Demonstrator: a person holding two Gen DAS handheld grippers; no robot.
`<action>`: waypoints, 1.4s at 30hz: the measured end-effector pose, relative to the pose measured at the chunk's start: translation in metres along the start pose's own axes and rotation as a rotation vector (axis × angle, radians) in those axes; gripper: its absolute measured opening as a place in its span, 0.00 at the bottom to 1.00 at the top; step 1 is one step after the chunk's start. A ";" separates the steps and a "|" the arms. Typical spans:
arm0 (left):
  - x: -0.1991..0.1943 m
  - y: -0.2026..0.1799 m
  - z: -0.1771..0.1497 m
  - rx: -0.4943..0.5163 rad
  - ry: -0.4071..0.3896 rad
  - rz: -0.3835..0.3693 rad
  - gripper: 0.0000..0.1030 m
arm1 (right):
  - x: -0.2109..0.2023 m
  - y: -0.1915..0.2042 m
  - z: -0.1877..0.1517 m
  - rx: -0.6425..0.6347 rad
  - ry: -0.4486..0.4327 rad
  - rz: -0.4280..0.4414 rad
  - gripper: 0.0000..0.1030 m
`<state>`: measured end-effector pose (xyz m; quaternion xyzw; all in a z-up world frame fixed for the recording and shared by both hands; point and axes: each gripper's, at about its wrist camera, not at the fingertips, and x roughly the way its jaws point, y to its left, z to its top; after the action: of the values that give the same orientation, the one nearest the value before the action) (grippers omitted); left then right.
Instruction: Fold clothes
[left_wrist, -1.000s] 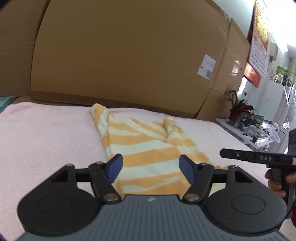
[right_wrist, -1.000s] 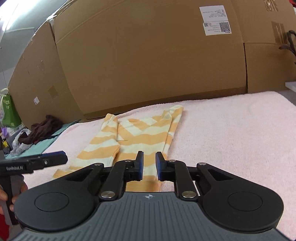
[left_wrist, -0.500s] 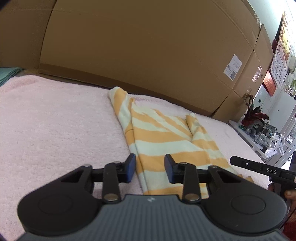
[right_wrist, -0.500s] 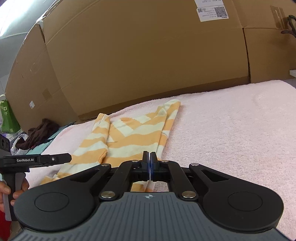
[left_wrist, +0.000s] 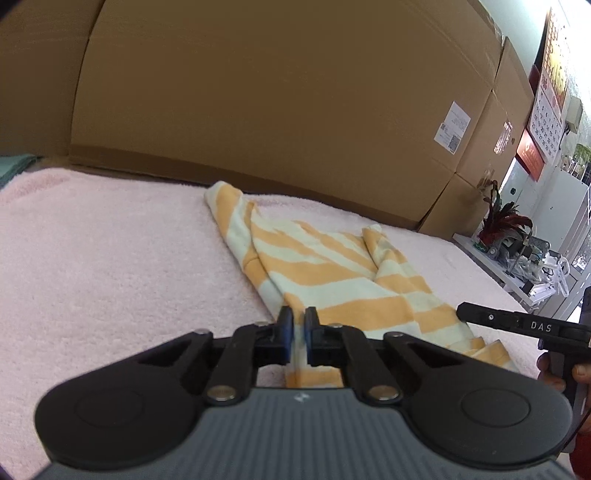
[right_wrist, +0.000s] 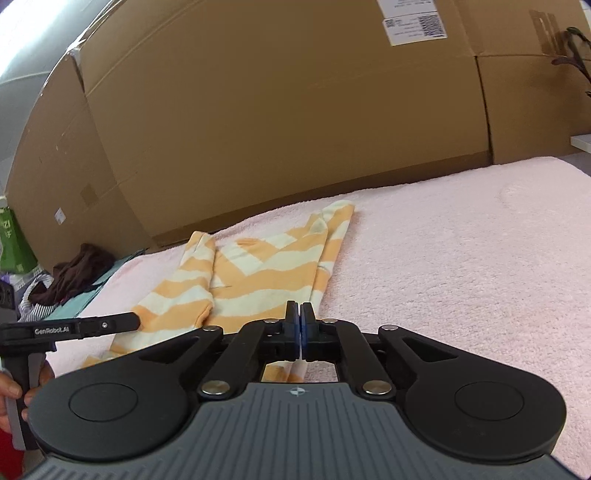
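Striped shirt (left_wrist: 332, 280) lies sleeves-in on pink towel (left_wrist: 110, 258); right gripper (right_wrist: 299, 325) pinches its near hem, left gripper (left_wrist: 298, 332) nearly closed there (likely lengthwise fold next, lifting evenly).

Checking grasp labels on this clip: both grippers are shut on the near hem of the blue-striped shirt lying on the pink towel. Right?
Not quite: the shirt is orange-and-cream striped, not blue, as both wrist views show. The rest stands: the left gripper and right gripper pinch its near hem on the pink towel.
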<state>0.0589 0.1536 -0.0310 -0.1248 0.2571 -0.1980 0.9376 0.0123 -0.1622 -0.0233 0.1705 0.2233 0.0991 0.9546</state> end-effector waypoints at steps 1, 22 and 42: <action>0.000 0.002 0.000 -0.020 -0.005 0.025 0.03 | 0.000 -0.001 0.000 0.006 -0.003 -0.003 0.00; 0.008 0.021 0.002 -0.134 0.050 0.018 0.06 | 0.022 -0.004 0.010 0.070 0.066 0.011 0.04; 0.044 0.029 0.027 -0.122 0.031 -0.013 0.09 | 0.053 -0.027 0.030 0.198 0.074 0.066 0.01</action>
<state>0.1170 0.1636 -0.0372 -0.1804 0.2826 -0.1901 0.9227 0.0760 -0.1818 -0.0289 0.2677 0.2615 0.1142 0.9203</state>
